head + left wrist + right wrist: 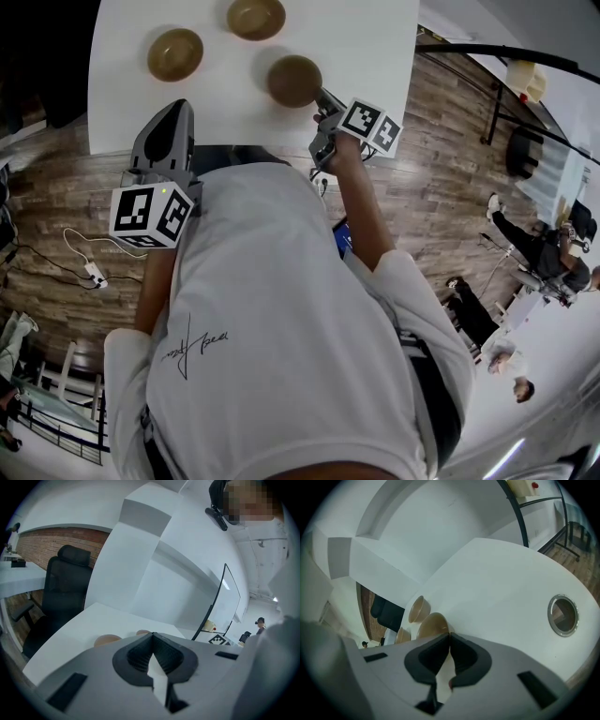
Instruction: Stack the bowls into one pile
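Three brown bowls stand apart on the white table (375,37): a left bowl (175,53), a far bowl (255,17) and a near bowl (293,81). My right gripper (323,97) reaches to the near bowl's right rim with its jaws closed there. In the right gripper view the near bowl (431,624) sits right at the tips of the right gripper (449,633), with the other two bowls (417,609) (402,635) behind. My left gripper (176,105) hovers at the table's front edge, shut and empty. Over the left gripper (152,633), two bowl tops (107,640) (143,632) show.
A round cable hole (562,615) is set in the table to the right. A black office chair (65,588) stands beyond the far side. A black frame (497,56) stands right of the table, a power strip with cable (89,270) lies on the floor, and people (534,248) sit further right.
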Demonstrator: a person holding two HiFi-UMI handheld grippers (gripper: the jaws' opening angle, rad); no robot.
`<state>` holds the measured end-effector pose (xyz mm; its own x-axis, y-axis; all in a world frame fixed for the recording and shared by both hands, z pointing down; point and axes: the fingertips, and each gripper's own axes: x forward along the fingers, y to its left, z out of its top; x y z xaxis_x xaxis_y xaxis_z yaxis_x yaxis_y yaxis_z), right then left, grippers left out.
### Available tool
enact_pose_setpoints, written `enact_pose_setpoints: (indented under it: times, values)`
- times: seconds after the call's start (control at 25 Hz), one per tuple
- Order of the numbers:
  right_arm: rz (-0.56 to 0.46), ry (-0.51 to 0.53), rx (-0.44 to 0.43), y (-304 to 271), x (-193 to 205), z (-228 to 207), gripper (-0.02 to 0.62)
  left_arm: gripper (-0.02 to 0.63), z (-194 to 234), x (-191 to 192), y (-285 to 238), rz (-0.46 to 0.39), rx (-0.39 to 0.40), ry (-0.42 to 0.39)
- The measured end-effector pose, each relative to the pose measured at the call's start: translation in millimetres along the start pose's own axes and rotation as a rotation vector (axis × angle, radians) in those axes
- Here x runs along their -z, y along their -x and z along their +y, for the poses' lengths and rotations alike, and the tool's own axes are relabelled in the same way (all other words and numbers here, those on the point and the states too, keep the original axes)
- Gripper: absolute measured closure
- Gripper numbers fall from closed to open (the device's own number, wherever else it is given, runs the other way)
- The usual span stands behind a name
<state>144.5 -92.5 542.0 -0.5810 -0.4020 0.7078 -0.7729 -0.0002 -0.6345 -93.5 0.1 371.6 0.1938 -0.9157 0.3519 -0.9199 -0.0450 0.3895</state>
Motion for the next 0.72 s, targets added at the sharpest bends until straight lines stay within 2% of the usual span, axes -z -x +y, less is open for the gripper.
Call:
enact_pose_setpoints:
  times: [0.16,0.72]
  values:
    - [0.0,-0.003,-0.004,1.5,-1.6,-0.6,0.578,0.601,-1.7,1.1,-0.2,0.002,-0.003,-0.019]
    - [0.002,-0.01,-0.027,8.8,-11.9,7.5,0.578,0.601,-1.7,1.7,-1.3,0.002,0.003,-0.002]
